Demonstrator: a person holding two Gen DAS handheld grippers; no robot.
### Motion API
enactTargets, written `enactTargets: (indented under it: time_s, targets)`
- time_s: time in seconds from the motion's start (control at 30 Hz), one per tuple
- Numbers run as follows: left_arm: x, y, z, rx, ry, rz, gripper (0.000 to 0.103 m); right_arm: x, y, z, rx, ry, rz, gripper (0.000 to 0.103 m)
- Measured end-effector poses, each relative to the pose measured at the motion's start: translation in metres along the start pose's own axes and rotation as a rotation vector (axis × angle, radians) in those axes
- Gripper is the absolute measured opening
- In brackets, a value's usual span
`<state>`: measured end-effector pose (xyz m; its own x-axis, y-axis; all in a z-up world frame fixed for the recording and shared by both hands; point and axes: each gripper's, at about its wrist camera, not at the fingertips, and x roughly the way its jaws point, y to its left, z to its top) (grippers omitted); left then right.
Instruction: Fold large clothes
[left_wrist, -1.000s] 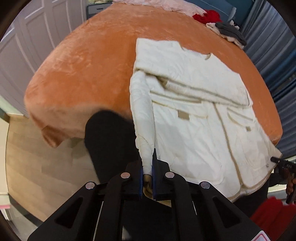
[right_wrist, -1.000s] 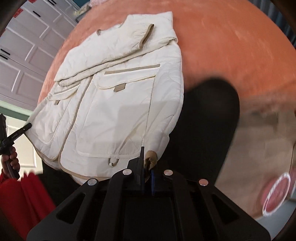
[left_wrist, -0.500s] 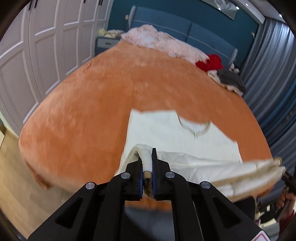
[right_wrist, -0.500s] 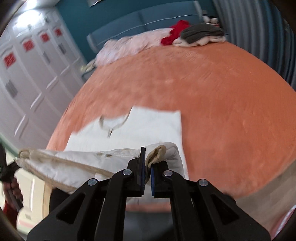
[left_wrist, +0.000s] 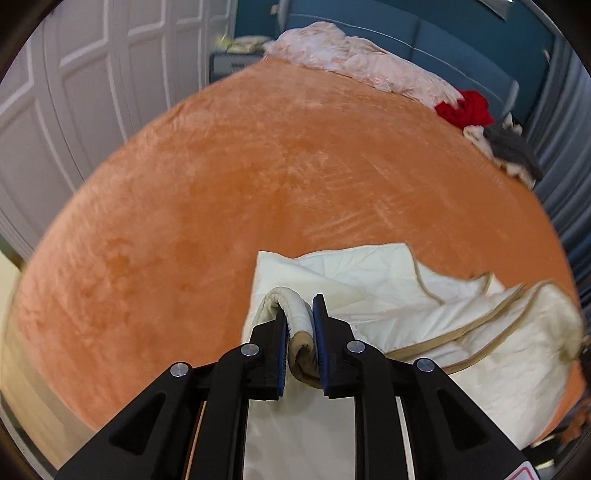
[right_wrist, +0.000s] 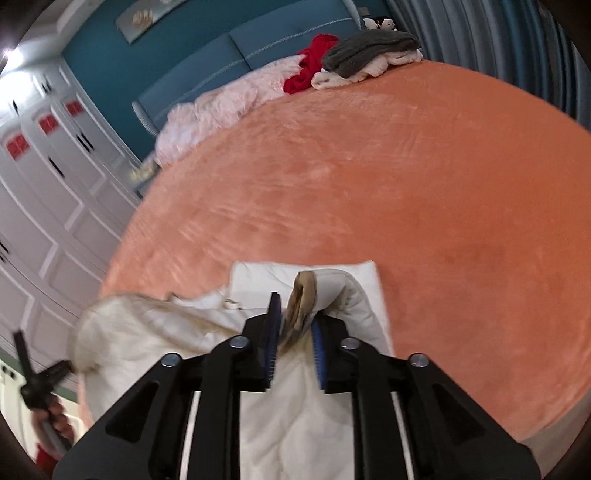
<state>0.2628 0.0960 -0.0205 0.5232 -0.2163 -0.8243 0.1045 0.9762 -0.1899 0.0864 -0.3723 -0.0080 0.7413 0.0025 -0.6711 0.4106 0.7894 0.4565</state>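
Folding the cream jacket (left_wrist: 388, 295), low centre on the orange bed (left_wrist: 221, 206). My left gripper (left_wrist: 300, 325) and right gripper (right_wrist: 293, 317) have just been opening, cuffs loosely between their jaws; early release risks an uneven, slumping fold.

I see the cream quilted jacket (left_wrist: 424, 325) with tan trim lying doubled over on itself near the close edge of the orange bedspread (left_wrist: 229, 206). Its tan-lined cuff (left_wrist: 301, 350) stands up from the folded bulk, and a second cuff (right_wrist: 301, 302) does likewise on the other side.
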Motion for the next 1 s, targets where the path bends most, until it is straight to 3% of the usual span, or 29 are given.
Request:
enactTargets:
  time_s: [0.03,0.07,0.13,0.2,0.3,0.33,0.37,0.4,0.5,0.7,0.8,0.83,0.87,0.9,0.93,0.97,1.0]
  targets:
    - [-0.004,0.006,0.003,-0.037,-0.001,-0.039,0.017,-0.001,0.001,0.002,0.003,-0.009,0.015,0.026]
    - [-0.010,0.013,0.007,-0.076,-0.004,-0.091,0.018,-0.005,0.002,0.003,0.004,-0.029,0.029,0.042]
    - [-0.021,0.017,0.011,-0.100,-0.003,-0.155,0.022,-0.017,0.004,0.004,0.003,-0.090,0.033,0.060]
    - [-0.034,0.015,0.015,-0.085,-0.023,-0.181,0.025,-0.025,0.004,0.007,0.004,-0.120,0.051,0.060]
    - [-0.066,0.011,0.021,-0.039,-0.189,-0.073,0.050,-0.030,0.003,0.007,0.000,-0.122,0.045,0.060]
    - [-0.079,0.012,0.023,-0.020,-0.262,-0.042,0.063,-0.029,0.004,0.006,-0.013,-0.117,0.036,0.062]
    - [-0.085,0.013,0.025,-0.014,-0.293,-0.025,0.070,-0.026,0.006,0.004,-0.040,-0.107,0.014,0.063]
    - [-0.085,0.014,0.028,-0.014,-0.298,-0.011,0.071,-0.024,0.006,0.002,-0.053,-0.102,0.002,0.063]
    - [-0.062,0.015,0.031,0.009,-0.204,-0.019,0.071,-0.011,0.005,-0.004,-0.077,-0.071,-0.036,0.064]
    - [0.031,0.022,0.009,-0.009,0.057,-0.063,0.071,0.030,-0.006,-0.007,-0.100,0.013,-0.098,0.070]
    - [0.052,0.017,0.003,0.004,0.082,-0.069,0.067,0.050,-0.009,-0.006,-0.104,0.051,-0.101,0.069]
    - [0.058,0.013,0.004,0.011,0.089,-0.075,0.058,0.055,-0.010,-0.005,-0.101,0.057,-0.093,0.055]
    - [0.063,0.010,0.006,0.018,0.095,-0.076,0.042,0.060,-0.010,-0.003,-0.097,0.067,-0.084,0.044]
    - [0.067,0.009,0.009,0.021,0.096,-0.061,0.034,0.064,-0.010,0.000,-0.096,0.077,-0.080,0.018]
    - [0.069,0.007,0.012,0.023,0.089,-0.049,0.019,0.066,-0.009,0.002,-0.095,0.081,-0.074,0.008]
    - [0.069,0.008,0.015,0.020,0.078,-0.050,0.009,0.063,-0.006,0.006,-0.096,0.052,-0.075,0.007]
    - [0.067,0.007,0.019,0.014,0.062,-0.045,0.009,0.060,-0.004,0.008,-0.103,0.028,-0.076,0.007]
